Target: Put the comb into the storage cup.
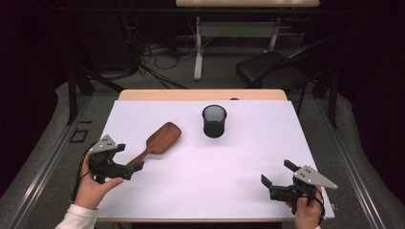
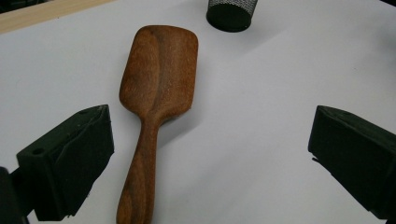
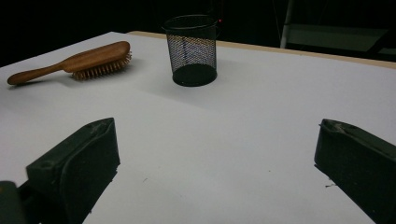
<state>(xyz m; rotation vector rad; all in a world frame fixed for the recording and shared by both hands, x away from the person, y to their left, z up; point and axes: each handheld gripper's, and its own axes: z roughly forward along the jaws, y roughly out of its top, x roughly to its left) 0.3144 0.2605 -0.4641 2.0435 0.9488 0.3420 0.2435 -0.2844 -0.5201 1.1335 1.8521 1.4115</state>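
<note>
My left tool (image 1: 136, 168) wide open, hairbrush (image 2: 156, 93) handle between jaws, ungrasped. Mesh cup (image 1: 214, 121) beyond, empty. Right tool (image 1: 276, 174) wide, idle. Grasp, lift, drop-in remain.

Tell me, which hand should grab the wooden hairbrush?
Left, probably. The left tool sits open right at the hairbrush handle, which lies between its jaws in the left gripper view. The right tool, also open, is far across the table.

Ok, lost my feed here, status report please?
Left hand-held gripper open, jaws astride the wooden hairbrush handle, not touching. Right hand-held gripper open, holding nothing. Brush flat, bristles down. Mesh cup stands apart.
</note>
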